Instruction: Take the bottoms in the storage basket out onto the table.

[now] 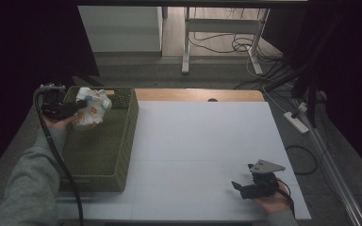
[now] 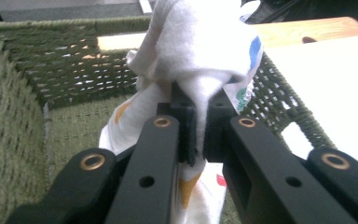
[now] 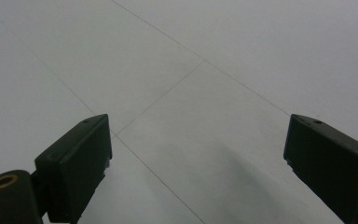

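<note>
Your left tool (image 1: pixel 78 107) clamped on white printed cloth (image 1: pixel 92 107), cloth bunched between jaws, held above far end of green woven basket (image 1: pixel 122 155) at tabletop (image 1: pixel 202 150) left edge. Your right tool (image 1: pixel 245 187) jaws wide apart, nothing between, near front right corner.
</note>
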### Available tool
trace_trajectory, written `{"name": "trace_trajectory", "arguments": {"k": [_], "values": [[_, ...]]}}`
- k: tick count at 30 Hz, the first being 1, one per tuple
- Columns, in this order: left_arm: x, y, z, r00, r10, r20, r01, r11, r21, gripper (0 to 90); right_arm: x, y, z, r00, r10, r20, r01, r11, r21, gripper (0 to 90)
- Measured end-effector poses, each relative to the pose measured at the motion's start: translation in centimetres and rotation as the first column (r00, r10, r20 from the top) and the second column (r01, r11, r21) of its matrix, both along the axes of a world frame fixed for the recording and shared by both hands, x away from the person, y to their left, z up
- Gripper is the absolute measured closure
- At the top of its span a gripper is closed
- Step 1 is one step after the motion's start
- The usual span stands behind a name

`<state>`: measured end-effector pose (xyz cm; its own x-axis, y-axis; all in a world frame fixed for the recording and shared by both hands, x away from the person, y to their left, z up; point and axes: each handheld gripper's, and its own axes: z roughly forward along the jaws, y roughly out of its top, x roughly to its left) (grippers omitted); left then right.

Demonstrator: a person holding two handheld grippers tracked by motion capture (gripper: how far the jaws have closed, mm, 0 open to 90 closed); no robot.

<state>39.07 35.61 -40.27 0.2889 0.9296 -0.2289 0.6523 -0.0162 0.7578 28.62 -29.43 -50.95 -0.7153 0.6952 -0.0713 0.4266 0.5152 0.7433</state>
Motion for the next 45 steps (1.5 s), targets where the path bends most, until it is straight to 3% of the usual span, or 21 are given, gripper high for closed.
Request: {"name": "trace_trajectory", "arguments": {"k": [9, 11, 23, 33, 45], "values": [[-0.6, -0.5, 0.7, 0.9989, -0.024, 0.041, 0.025, 0.9991, -0.033, 85.1, 0.0, 0.0, 0.0, 1.0, -0.002, -0.001, 0.002, 1.0, 0.001, 8.1], [-0.8, -0.5, 0.9, 0.9982, -0.028, 0.053, 0.031, 0.9978, -0.059, 85.0, 0.0, 0.1, -0.1, 1.0, -0.001, -0.004, 0.001, 1.0, -0.002, 8.1], [-1.6, -1.0, 1.8, 0.9938, -0.047, 0.101, 0.055, 0.9953, -0.08, 85.0, 0.0, 0.2, -0.1, 1.0, 0.002, -0.006, -0.002, 1.0, -0.005, 8.1], [-2.2, -1.3, 2.3, 0.9888, -0.054, 0.139, 0.072, 0.9897, -0.124, 85.1, 0.0, 0.1, -0.1, 1.0, 0.0, -0.002, 0.0, 1.0, -0.003, 8.1], [-3.0, -2.2, 2.9, 0.9824, -0.077, 0.17, 0.1, 0.986, -0.133, 85.0, 0.0, 0.1, 0.0, 1.0, -0.002, -0.001, 0.002, 1.0, -0.005, 8.1]]}}
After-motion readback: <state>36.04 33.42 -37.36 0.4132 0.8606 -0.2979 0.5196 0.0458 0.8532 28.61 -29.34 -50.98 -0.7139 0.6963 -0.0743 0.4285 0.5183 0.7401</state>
